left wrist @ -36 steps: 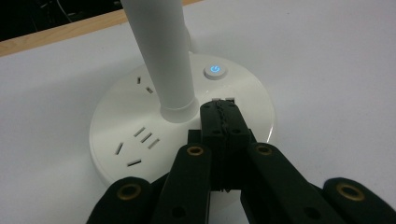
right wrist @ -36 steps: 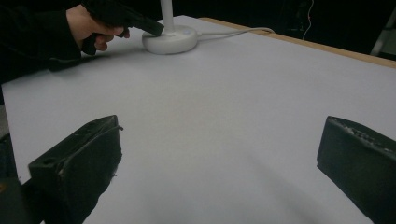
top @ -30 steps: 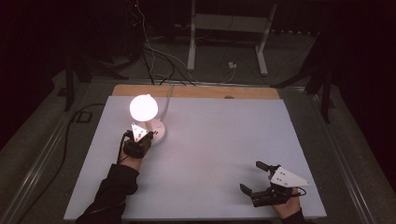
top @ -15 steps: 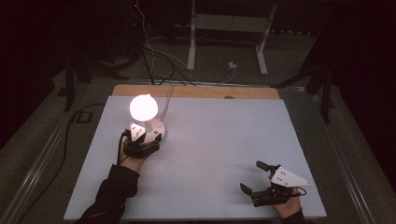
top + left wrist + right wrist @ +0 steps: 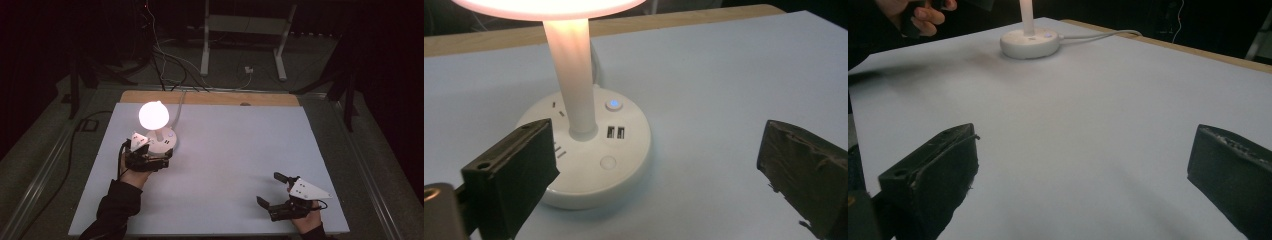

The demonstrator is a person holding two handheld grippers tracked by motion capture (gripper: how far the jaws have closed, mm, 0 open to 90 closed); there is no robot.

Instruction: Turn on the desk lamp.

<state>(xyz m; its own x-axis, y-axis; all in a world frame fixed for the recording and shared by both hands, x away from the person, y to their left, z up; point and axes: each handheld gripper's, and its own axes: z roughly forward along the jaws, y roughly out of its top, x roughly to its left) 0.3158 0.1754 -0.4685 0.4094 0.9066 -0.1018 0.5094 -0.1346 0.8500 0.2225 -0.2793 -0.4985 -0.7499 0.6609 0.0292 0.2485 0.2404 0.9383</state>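
While the lamp (image 5: 156, 131) glows, our right gripper (image 5: 274, 190) idles well off it, jaws apart | our left gripper (image 5: 150, 159), just before its base (image 5: 594, 155), has just spread wide, empty, backed off since before | top-heavy, smooth, shade fragile; we'd take the stem (image 5: 573, 75) low | lamp near the board's (image 5: 235, 150) far-left corner.

Dark lab: floor cables (image 5: 165, 75) and a stand (image 5: 242, 30).

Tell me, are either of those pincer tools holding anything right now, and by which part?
Nothing is held. The left gripper has just opened its jaws, which stand wide before the lamp, apart from it. The right gripper is open above bare table.
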